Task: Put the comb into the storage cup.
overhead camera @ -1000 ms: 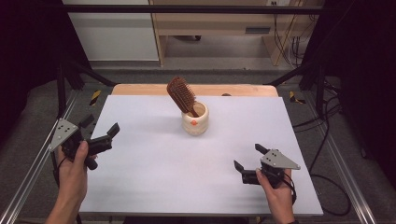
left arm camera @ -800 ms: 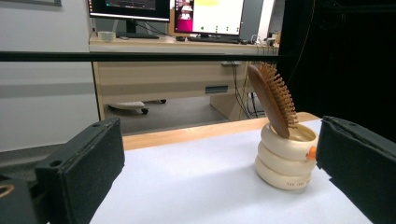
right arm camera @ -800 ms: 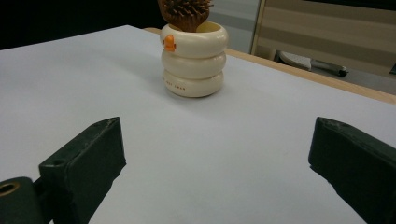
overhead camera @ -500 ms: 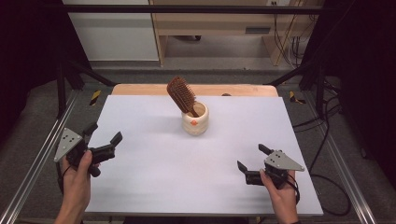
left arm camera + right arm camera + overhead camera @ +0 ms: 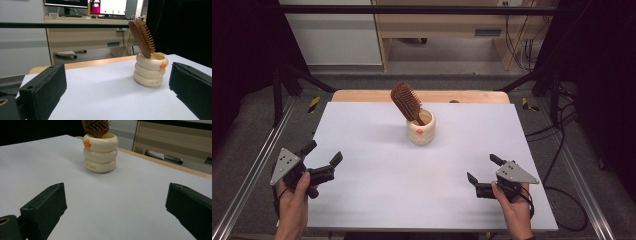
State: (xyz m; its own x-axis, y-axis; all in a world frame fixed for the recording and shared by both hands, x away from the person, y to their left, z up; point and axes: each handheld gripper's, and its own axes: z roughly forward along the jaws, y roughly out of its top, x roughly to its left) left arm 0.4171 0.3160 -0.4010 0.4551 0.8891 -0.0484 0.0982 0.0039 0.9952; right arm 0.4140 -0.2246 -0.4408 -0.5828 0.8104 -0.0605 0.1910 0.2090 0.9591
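A cream ringed cup [image 5: 420,129] [image 5: 149,70] [image 5: 100,153] with a small orange mark stands at the back middle of the white table [image 5: 412,180]. A brown wooden hairbrush [image 5: 407,102] [image 5: 142,37] [image 5: 95,127] stands in it, handle down, head leaning left. My left gripper [image 5: 322,153] [image 5: 117,90] is open near the table's left edge, empty, pointing toward the cup. My right gripper [image 5: 483,169] [image 5: 117,210] is open at the front right, empty, well short of the cup.
A wooden strip [image 5: 362,95] runs along the table's far edge. Metal rails [image 5: 257,165] flank the table on both sides. Beyond it stand a wooden desk [image 5: 82,37] with monitors [image 5: 110,6], and cables [image 5: 572,120] lie on the floor at right.
Both hands have drawn back toward the front edge; the left gripper moved down and slightly right, the right gripper slightly down. Cup and brush have not moved.
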